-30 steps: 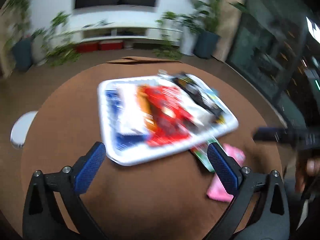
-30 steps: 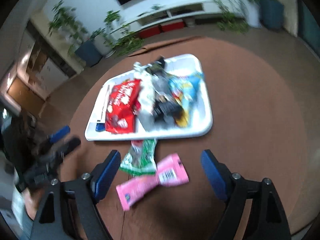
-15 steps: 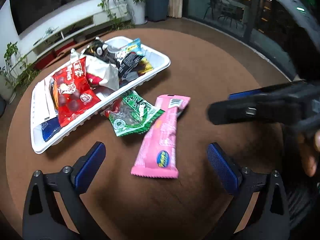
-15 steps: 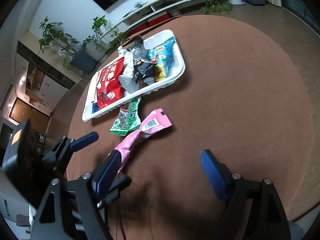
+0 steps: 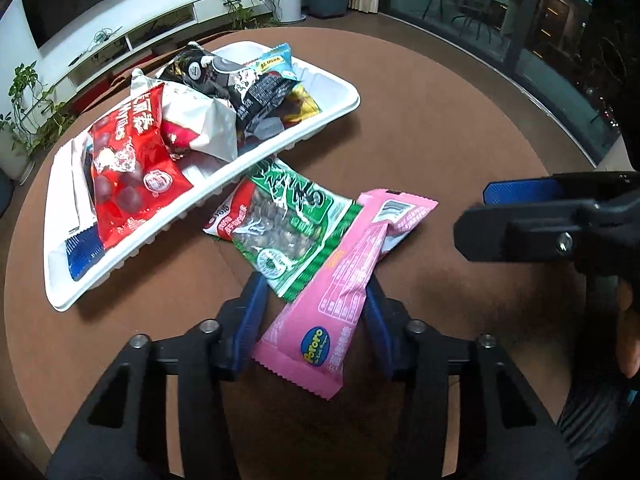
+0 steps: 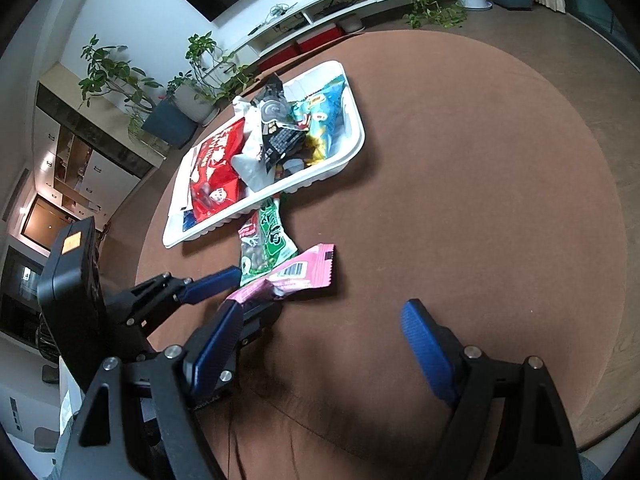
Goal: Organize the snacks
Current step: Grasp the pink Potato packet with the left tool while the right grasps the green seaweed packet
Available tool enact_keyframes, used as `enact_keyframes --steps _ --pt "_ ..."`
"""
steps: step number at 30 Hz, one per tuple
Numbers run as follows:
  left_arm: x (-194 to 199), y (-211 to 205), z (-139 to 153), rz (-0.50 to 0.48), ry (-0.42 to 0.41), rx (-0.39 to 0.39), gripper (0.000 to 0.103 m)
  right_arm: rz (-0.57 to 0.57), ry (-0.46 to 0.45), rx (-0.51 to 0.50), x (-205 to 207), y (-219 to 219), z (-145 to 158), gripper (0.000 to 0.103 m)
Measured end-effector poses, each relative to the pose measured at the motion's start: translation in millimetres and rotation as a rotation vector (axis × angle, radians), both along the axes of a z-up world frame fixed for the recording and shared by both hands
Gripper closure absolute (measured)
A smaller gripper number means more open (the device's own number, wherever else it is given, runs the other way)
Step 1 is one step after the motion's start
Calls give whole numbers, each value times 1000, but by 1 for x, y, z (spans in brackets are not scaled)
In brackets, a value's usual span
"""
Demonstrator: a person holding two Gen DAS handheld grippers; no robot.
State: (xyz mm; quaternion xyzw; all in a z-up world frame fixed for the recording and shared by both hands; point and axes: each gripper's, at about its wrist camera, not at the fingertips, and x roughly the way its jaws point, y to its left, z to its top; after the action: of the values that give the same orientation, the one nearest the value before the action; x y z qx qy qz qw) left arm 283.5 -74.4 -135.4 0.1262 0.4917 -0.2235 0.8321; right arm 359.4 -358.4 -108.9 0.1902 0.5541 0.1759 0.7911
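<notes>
Fingers of the left gripper clamp the pink Pororo snack bar; right gripper gapes idle; a level lift would best clear the green packet toward the white tray.

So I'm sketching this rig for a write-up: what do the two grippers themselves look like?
Both match. The left gripper and the right gripper have matte black, angular frames with triangular cut-outs and silver screw heads. Their fingers carry ribbed blue pads. A black box with an orange sticker sits on the left one. No cables show.
</notes>
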Motion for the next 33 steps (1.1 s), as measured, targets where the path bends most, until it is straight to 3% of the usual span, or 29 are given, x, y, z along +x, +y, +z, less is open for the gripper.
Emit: enact_keyframes --steps 2,8,17,24,33 --pt "-2 1 0 -3 5 -19 71 -1 3 -1 0 0 -1 18" --pt "-11 12 2 6 18 -82 77 10 6 -31 4 9 -3 18" --pt "-49 52 6 77 40 -154 78 84 -4 -92 19 35 -6 18" --pt "-89 97 8 195 31 -183 78 140 -34 -105 37 78 -8 18" --pt "-91 132 10 269 34 -230 78 216 -97 -318 54 126 -17 22"
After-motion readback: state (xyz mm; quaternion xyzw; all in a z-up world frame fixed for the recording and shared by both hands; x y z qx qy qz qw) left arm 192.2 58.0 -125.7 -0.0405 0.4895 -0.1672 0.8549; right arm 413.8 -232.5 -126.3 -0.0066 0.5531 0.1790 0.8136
